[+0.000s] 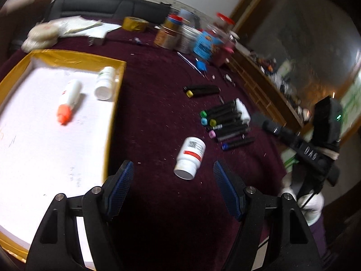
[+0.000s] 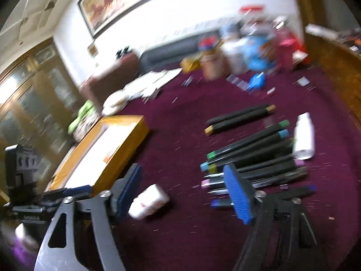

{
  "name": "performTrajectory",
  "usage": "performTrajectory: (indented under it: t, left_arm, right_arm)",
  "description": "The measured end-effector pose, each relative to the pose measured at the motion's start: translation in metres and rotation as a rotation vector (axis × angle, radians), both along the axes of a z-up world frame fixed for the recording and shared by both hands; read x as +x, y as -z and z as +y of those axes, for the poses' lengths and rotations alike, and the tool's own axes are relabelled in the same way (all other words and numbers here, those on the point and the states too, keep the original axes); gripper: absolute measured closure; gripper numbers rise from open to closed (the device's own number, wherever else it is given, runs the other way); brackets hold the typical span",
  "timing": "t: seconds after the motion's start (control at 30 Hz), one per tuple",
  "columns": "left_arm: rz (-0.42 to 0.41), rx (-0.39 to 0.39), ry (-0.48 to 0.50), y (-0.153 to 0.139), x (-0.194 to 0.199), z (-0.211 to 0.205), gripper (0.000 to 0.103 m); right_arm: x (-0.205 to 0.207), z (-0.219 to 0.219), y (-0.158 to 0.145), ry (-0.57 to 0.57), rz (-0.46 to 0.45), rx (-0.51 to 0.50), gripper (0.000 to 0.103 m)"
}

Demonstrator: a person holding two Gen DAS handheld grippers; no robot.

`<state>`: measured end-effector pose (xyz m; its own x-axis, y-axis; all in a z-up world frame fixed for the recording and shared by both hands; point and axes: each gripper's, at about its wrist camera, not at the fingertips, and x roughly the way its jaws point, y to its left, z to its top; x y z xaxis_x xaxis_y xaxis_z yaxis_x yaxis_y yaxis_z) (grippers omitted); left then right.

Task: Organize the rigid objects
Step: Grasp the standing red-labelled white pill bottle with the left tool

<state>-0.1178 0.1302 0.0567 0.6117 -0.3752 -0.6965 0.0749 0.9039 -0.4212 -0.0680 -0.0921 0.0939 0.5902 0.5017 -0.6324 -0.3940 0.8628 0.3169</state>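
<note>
L gripper (image 1: pixel 173 187) wide open, empty | R gripper (image 2: pixel 182 192) open, empty | I see pill bottle (image 1: pixel 190 158) on its side btw L jaws, lower centre, outside tray (image 1: pixel 112 117) | risk: round bottle rolls off if pads close off-centre.

— What do we see on the maroon cloth (image 1: pixel 158 94)?
— A yellow tray (image 1: pixel 112 117) at left, a white bottle (image 1: pixel 190 158) on its side, black markers (image 1: pixel 227 124) beside it.
— And behind?
— We see tins (image 1: pixel 168 33), tape (image 1: pixel 135 23), papers (image 1: pixel 90 28).
</note>
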Motion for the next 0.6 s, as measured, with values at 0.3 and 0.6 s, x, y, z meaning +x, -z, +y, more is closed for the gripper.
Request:
performTrajectory:
  t: [0.3,0.6]
  left_arm:
    - [0.019,0.275,0.097,0.02,0.033,-0.064,0.031]
    - [0.045,0.296,0.091,0.041,0.059,-0.076,0.072]
  right_arm:
    - [-0.012,-0.062,0.023,0.158,0.107,0.021,0.03]
    - [-0.012,-0.107,0.037,0.273,0.16,0.051,0.03]
